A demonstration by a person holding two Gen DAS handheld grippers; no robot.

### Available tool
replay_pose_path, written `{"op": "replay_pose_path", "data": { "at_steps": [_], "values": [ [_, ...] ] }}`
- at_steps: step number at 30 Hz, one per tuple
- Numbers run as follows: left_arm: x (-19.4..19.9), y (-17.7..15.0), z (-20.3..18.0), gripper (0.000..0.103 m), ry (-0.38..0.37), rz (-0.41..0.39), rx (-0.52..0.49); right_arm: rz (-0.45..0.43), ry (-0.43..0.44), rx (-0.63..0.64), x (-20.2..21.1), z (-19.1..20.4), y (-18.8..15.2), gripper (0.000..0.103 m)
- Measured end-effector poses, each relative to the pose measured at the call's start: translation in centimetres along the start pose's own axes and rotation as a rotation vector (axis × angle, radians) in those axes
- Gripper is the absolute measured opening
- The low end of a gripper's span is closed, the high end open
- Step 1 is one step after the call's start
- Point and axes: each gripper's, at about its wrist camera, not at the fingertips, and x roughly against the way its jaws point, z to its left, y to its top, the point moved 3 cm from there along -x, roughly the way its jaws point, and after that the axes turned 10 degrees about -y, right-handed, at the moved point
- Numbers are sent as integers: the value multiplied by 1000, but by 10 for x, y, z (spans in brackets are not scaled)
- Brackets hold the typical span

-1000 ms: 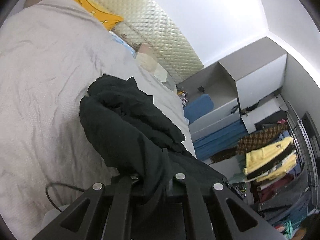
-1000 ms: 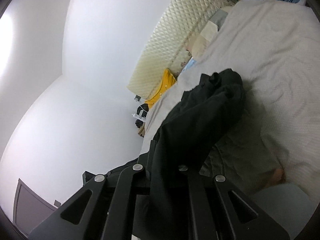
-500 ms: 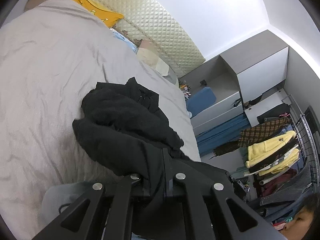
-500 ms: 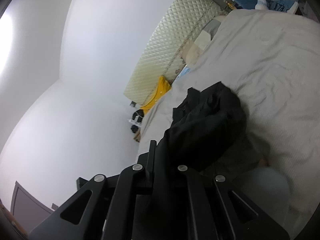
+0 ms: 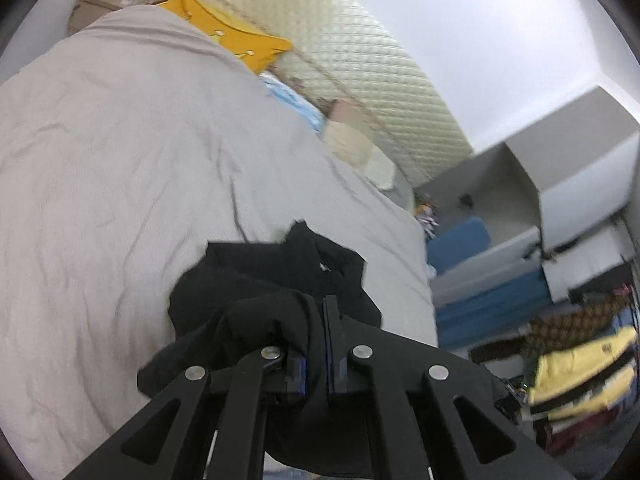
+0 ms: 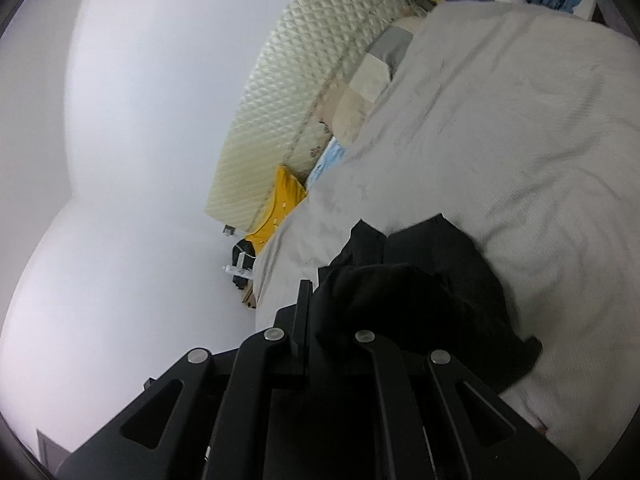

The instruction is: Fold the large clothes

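Both claws — left claw, right claw — seemingly pinch the black garment (bunched) on the grey bedspread.

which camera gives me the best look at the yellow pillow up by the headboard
The left wrist view: the yellow pillow sits large and face-on against the quilted headboard. The right wrist view shows it small and edge-on.

Black garment, large and crumpled, bunched in a heap on the grey bedspread, near edge pinched up by both grippers
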Motion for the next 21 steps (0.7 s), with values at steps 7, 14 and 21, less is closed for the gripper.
{"op": "replay_pose_path", "data": {
  "at_steps": [7, 14, 21],
  "values": [
    [-76, 41, 18, 7, 167, 39, 6, 83, -128, -36, -83, -11, 54, 6],
    [-170, 62, 64, 8, 309, 116, 23, 181, -264, -99, -179, -64, 73, 7],
    [-242, 67, 98, 9, 364, 160, 63, 282, -282, -117, -249, -116, 67, 5]
  ]
}}
